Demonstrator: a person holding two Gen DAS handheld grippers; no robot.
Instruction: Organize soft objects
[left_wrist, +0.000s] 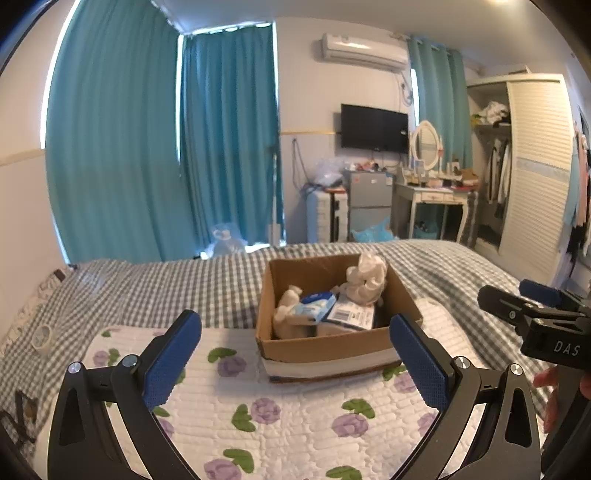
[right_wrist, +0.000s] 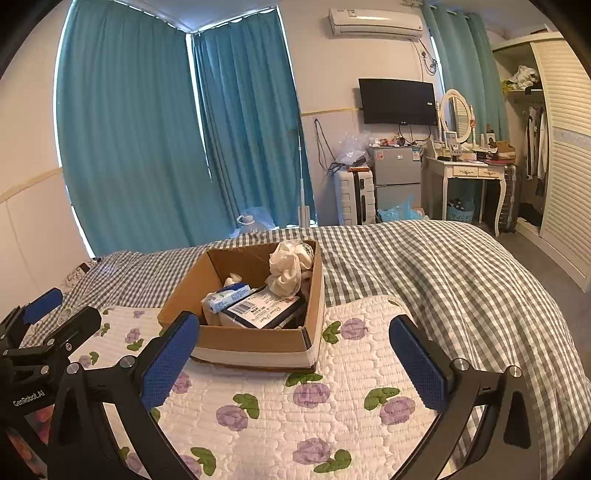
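Observation:
An open cardboard box (left_wrist: 321, 350) (right_wrist: 255, 341) stands on a white quilted mat with purple flowers (left_wrist: 258, 406) (right_wrist: 332, 398) on the bed. Inside lie a cream crumpled cloth (left_wrist: 367, 278) (right_wrist: 286, 267), a blue-and-white tissue pack (left_wrist: 314, 304) (right_wrist: 227, 297), a labelled packet (left_wrist: 351, 314) (right_wrist: 260, 310) and a beige soft item (left_wrist: 286, 308). My left gripper (left_wrist: 295, 354) is open and empty, just in front of the box. My right gripper (right_wrist: 295, 354) is open and empty, also in front of the box. Each gripper shows at the edge of the other's view, the right one (left_wrist: 532, 306) and the left one (right_wrist: 55, 314).
The bed has a grey checked cover (left_wrist: 184, 288) (right_wrist: 461, 280). A tape roll (left_wrist: 42, 336) lies on it at the left. Teal curtains (right_wrist: 147, 129), a suitcase (right_wrist: 352, 195), a small fridge (right_wrist: 397, 177), a dressing table (right_wrist: 469, 177) and a wardrobe (right_wrist: 561, 147) stand beyond the bed.

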